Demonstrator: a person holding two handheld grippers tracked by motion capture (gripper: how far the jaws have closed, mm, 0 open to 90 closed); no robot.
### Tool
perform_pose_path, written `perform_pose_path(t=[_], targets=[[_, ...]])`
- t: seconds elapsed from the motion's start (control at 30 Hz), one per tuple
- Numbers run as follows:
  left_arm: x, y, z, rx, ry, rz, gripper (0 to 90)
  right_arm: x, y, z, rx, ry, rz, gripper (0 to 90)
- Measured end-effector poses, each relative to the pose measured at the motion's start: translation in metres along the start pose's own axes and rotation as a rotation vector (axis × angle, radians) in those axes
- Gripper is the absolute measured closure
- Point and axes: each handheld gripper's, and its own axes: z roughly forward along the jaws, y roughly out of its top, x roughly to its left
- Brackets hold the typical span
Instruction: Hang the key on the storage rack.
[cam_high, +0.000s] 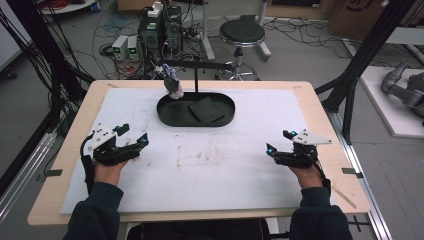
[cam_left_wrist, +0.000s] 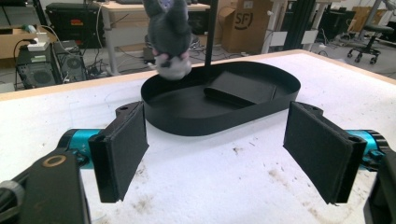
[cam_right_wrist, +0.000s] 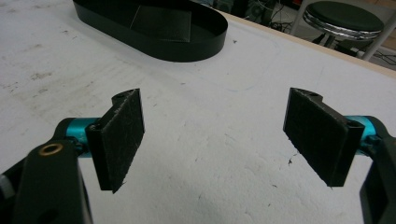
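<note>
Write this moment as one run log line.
left gripper: open, empty | right gripper: open, empty | plush toy: hangs over tray | both grippers apart from tray

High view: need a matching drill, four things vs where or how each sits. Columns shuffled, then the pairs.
Things:
1. plush toy
2. black pad
3. left tool
4. stool

Places or states:
A. on the floor beyond the table's far edge
B. lying flat inside the black oval tray
C. hanging from the stand over the tray's left end
D. jaws open with nothing between them, over the white mat

Pairs: 1-C, 2-B, 3-D, 4-A
</note>
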Motion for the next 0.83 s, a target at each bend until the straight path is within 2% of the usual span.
perform_pose_path(t=[0.23, 0.47, 0.57, 0.83], targets=[[-0.0018, 0.0005, -0.0005, -0.001, -0.011, 0.013, 21.4, 0.0024, -0.0004, 0.0002, 0.008, 0.001, -0.001, 20.9], [-0.0036, -0.0013, 0.0042, 0.01, -0.019, 0.018, 22.2, -0.0025, -0.0044, -0.0035, 0.005, -0.005, 0.012, 20.9], [-0.0028, -0.0023, 0.0042, 0.008, -0.016, 0.01, 22.2, -0.0045, -0.005, -0.0045, 0.0, -0.011, 0.027, 20.9], [0.0017, -0.0057, 0.0053, 0.019, -0.008, 0.001, 22.5, -0.0064, -0.0052, -0.0004, 0.012, -0.011, 0.015, 20.9]])
